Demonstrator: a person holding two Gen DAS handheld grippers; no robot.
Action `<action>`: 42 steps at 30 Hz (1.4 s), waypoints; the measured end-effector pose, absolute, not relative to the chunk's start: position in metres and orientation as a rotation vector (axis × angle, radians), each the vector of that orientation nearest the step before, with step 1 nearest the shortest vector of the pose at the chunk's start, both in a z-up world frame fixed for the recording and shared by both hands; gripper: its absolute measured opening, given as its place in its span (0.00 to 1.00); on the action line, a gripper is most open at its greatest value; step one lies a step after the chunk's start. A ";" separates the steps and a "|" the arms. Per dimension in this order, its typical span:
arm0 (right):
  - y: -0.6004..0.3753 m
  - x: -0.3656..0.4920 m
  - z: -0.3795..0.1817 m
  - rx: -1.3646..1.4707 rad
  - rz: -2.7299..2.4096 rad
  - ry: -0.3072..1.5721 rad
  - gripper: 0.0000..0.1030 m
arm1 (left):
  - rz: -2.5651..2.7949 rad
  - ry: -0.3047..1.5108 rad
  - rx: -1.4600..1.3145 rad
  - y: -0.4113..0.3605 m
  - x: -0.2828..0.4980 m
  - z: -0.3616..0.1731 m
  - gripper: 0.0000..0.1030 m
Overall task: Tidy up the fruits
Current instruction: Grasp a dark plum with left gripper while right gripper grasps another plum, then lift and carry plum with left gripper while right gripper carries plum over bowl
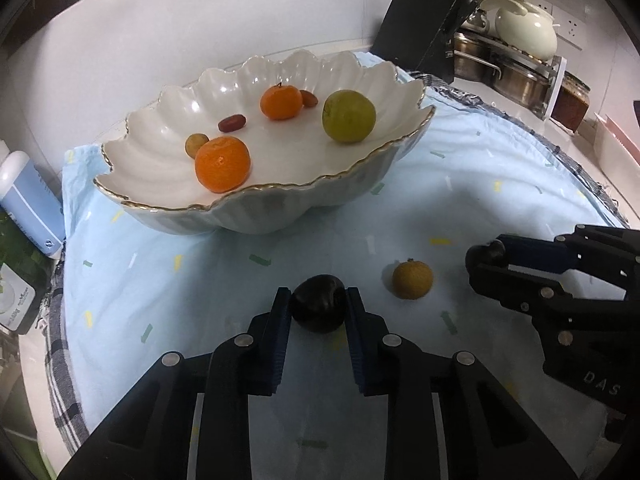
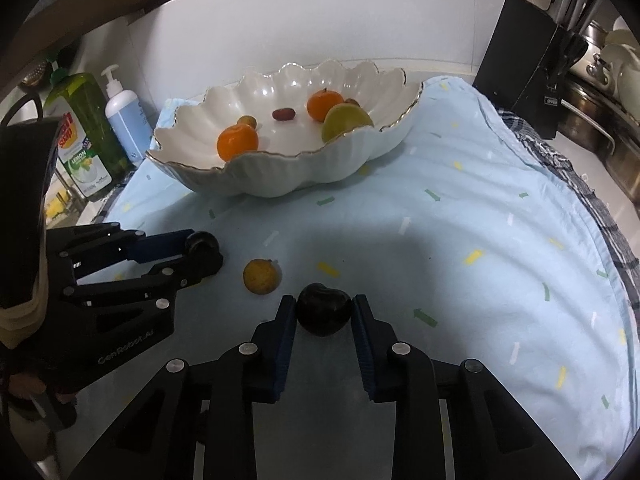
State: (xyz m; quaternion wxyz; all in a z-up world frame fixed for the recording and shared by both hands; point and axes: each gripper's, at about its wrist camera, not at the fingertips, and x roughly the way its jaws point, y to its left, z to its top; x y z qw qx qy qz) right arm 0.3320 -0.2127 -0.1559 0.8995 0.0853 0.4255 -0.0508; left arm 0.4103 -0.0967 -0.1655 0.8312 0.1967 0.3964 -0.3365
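The left gripper [image 1: 318, 308] clasped a dark plum [image 1: 318, 303], and the right gripper [image 2: 324, 312] clasped a second plum [image 2: 324, 309], both low over the cloth-covered surface [image 2: 460, 208]. The scalloped bowl [image 1: 280, 196] sat beyond, holding oranges. Best to lift clear of its rim, releasing gently. A small yellow fruit [image 1: 412, 280] remained loose between them.

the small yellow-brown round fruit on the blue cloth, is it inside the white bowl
No, the small yellow-brown round fruit lies on the cloth.

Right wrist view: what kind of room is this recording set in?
Most likely a home kitchen counter: a knife block, steel pots and a dish soap bottle ring the cloth-covered worktop.
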 end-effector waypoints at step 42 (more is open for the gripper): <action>-0.228 0.321 -0.022 0.077 -0.006 0.539 0.29 | -0.568 0.501 0.252 -0.082 0.369 -0.014 0.26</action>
